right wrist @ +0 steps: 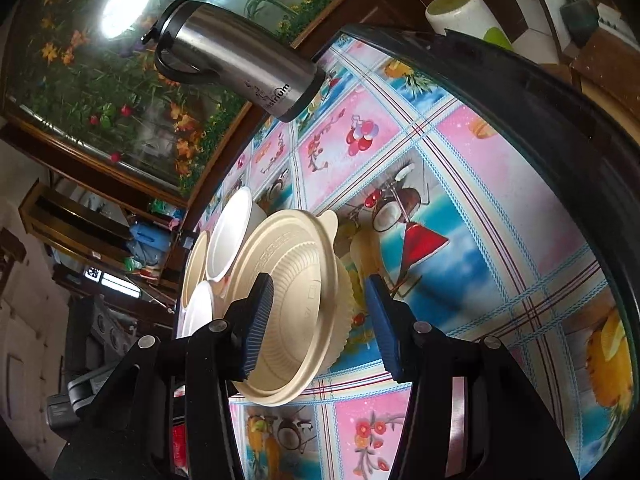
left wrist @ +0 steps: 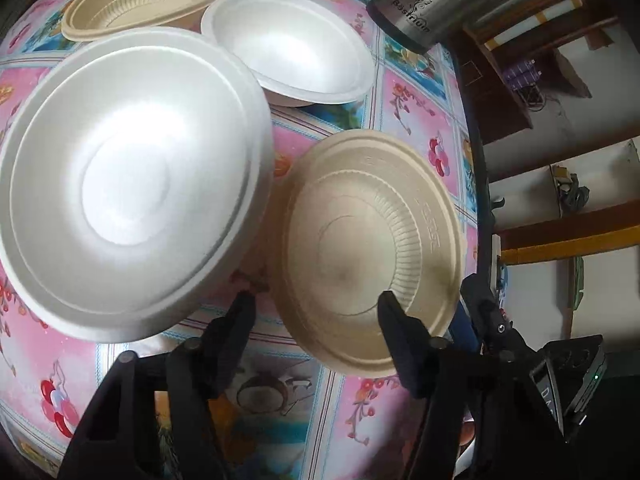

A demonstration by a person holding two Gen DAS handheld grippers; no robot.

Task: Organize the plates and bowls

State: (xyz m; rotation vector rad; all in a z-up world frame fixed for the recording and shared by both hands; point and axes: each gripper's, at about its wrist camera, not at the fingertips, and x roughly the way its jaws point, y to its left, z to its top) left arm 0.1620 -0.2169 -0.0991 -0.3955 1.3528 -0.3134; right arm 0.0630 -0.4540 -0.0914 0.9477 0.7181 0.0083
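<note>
Beige and white disposable bowls crowd a floral tablecloth (left wrist: 404, 92). The left gripper (left wrist: 316, 312) hangs open, empty, between a white bowl (left wrist: 128, 184) at left and a beige bowl (left wrist: 372, 248) at right. The right gripper (right wrist: 320, 320) stands open around the beige bowl, its pads (right wrist: 260, 320) apart from it. A steel flask (right wrist: 240, 64) stands far off.

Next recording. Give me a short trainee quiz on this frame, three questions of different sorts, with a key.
1. True or false: the beige bowl between the right tool's fingers is upside down.
2. Which metal item stands on the tablecloth? A: steel flask. B: saucepan. C: tin can.
3. What colour is the bowl nearest the flask?

Key: 1 false, its opening faces up; 2 A; 3 white.
</note>
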